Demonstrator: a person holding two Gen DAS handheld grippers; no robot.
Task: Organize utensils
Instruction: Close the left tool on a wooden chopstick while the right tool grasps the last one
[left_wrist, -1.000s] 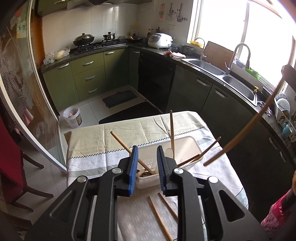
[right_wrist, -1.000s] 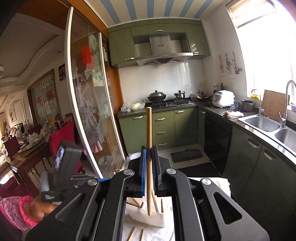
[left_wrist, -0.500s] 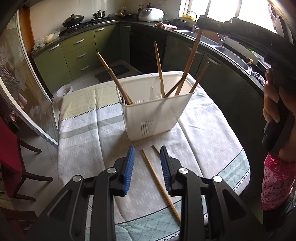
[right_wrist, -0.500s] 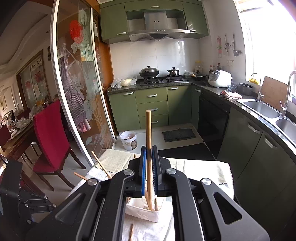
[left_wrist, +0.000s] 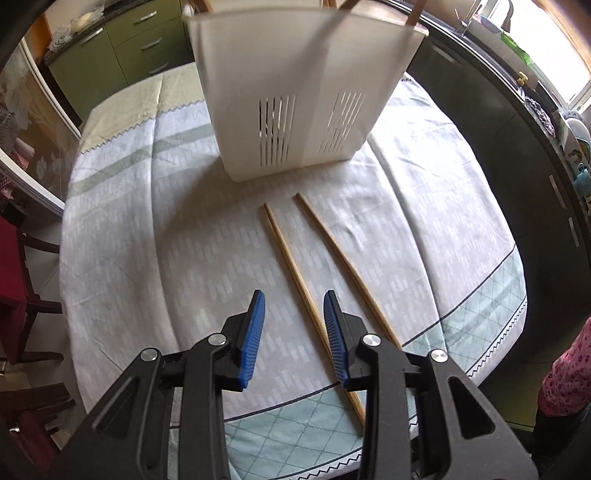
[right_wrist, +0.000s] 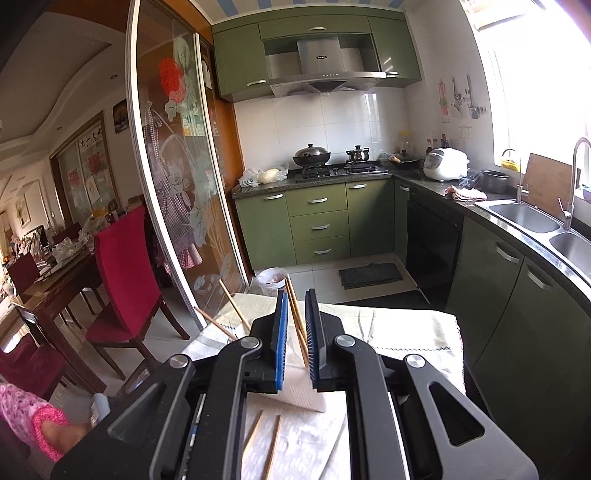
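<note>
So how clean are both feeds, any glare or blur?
Left wrist: basket top smeared by motion blur, chopsticks sharp, strong fisheye bend at the table edge. Right wrist: window blown out, the rest sharp.

— What's loose?
— Two long wooden chopsticks (left_wrist: 291, 264) (left_wrist: 347, 271) flat on the table's cloth, side by side but apart, thin tips toward the white utensil basket (left_wrist: 299, 92).
— And the basket?
— Upright, slotted vents low on its wall, just beyond those tips. More wooden chopsticks (right_wrist: 295, 314) stand in it, leaning at different angles above the rim.
</note>
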